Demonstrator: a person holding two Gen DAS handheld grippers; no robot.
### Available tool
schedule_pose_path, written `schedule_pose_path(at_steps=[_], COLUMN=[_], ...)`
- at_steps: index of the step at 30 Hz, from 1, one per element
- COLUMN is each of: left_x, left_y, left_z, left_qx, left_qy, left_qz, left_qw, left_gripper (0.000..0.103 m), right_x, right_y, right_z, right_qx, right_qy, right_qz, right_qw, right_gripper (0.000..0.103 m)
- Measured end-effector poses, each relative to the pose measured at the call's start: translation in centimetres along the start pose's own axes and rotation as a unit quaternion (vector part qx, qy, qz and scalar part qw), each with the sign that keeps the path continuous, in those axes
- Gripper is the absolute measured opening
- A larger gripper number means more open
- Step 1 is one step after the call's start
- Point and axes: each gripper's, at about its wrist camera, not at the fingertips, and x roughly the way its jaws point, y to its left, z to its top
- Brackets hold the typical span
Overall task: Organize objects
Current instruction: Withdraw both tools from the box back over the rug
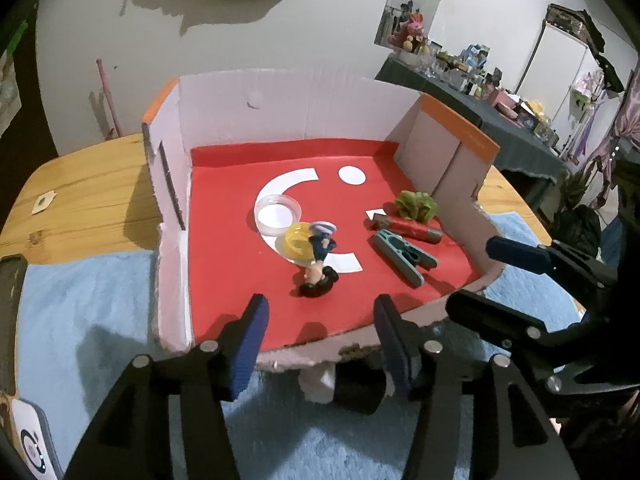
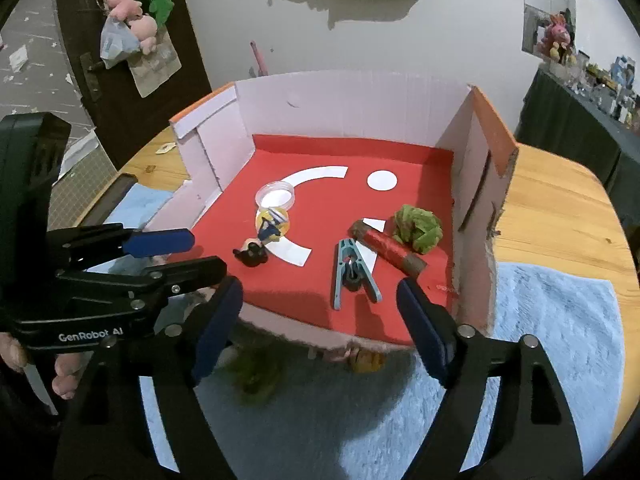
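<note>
Wooden table [image 2: 560,216] under a blue towel [image 2: 552,320] carries our workspace: a cardboard box [image 1: 280,108] with a red floor, its near wall cut low. We hold both claws just outside that low wall, above the towel. Our left gripper [image 1: 318,336] has its jaws spread apart and holds nothing; our right gripper [image 2: 320,312] is likewise spread wide and empty.

Inside the box we count one clear round dish [image 1: 277,214], one small figurine [image 1: 318,264] lying on its side against a yellow cap, one teal clamp [image 2: 352,272], one red cylinder [image 2: 388,250] and one green crumpled lump [image 2: 418,228]. The figurine lies just ahead of our left claw; the clamp lies just ahead of our right. Two blurred items, one greenish and one yellowish, sit on the towel in front of the box; we cannot tell what they are.

We judge no piece is in hand yet. To do the pick well, we should lower over the wall without catching its torn edge, straddle the target squarely, and close only once both pads flank it.
</note>
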Motion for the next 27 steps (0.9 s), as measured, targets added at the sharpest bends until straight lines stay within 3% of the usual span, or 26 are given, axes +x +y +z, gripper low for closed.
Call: schedule_pose_path(at_steps=[7,9,20,27], left_x=[-1.7,-2.1,-2.9,-2.4], left_y=[-0.5,-0.6,-1.4,-1.6], left_z=[-1.0,-1.4,-3.6,-5.1], left_qx=[0.004,0.006,0.012,0.017], left_qy=[-0.016,-0.021,-0.026,-0.016], left_qz=[0.006,0.007,0.01,0.011], left_qw=[0.9998,0.9997,0.9995,0.9997], left_gripper=[0.071,0.076,0.088,0.088], right_x=[-2.1,-2.7,-4.1,-4.0], right_y=[0.4,0.5,0.9,0.6], right_z=[-1.3,-1.6,-3.7,-5.1], right_qx=[0.001,0.0,0.004,0.016], right_qy=[-0.016,-0.022,-0.024,-0.018], right_qz=[-0.003,-0.004,-0.013,-0.018], right_qw=[1.0,1.0,1.0,1.0], right_gripper=[0.089,0.098,0.099,0.099])
